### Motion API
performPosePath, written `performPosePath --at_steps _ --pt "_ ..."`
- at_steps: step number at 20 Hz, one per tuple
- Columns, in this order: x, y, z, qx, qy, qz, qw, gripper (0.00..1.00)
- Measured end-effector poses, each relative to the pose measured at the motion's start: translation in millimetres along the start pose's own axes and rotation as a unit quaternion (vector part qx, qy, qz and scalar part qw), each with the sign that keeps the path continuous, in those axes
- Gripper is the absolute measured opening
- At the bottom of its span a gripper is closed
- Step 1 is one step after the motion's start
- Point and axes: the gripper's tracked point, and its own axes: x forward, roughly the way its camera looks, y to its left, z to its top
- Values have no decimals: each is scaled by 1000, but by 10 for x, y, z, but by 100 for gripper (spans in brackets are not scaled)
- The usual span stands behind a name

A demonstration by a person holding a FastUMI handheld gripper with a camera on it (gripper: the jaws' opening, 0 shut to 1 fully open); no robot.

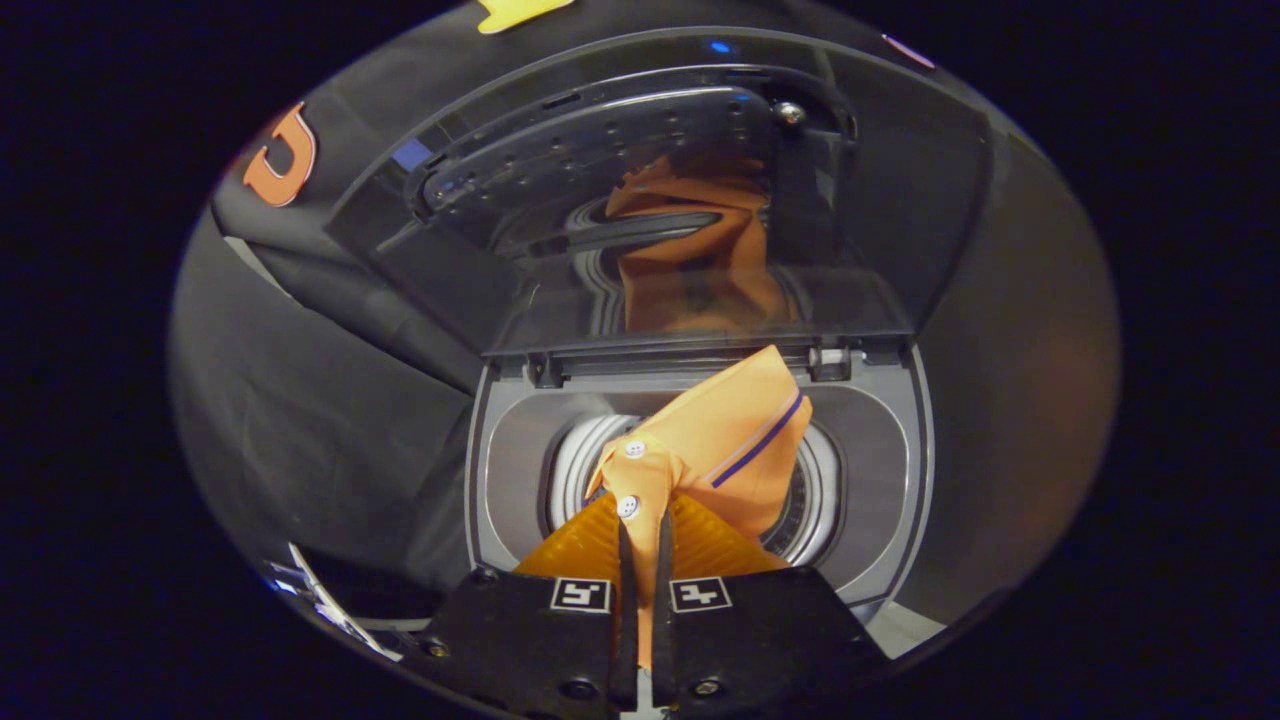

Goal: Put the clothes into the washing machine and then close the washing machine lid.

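An orange shirt [725, 440] with white buttons and a purple stripe on its collar hangs bunched up from my gripper [645, 545], which is shut on the cloth near the button placket. The shirt is held right above the round drum opening [590, 455] of a grey top-loading washing machine [890, 460]. The machine's dark glass lid [700, 200] stands raised beyond the drum and mirrors the orange shirt. The lower part of the shirt is hidden behind my fingers.
Black cloth walls hang to the left of the machine and behind it. A pale surface [905, 625] lies by the machine's near right corner. Some white and dark items [330, 600] lie low to the left of my fingers.
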Motion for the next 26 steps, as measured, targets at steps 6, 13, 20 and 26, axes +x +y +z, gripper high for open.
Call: performPosePath --at_steps 6,13,20,26 --pt "-28 -38 -20 -3 -4 -6 1000 13" --pt "-69 -83 -9 -14 -12 -15 1000 91" --pt "-107 -208 -78 -17 -18 -41 999 94" --pt "-215 -226 -30 -27 -34 -50 998 94"
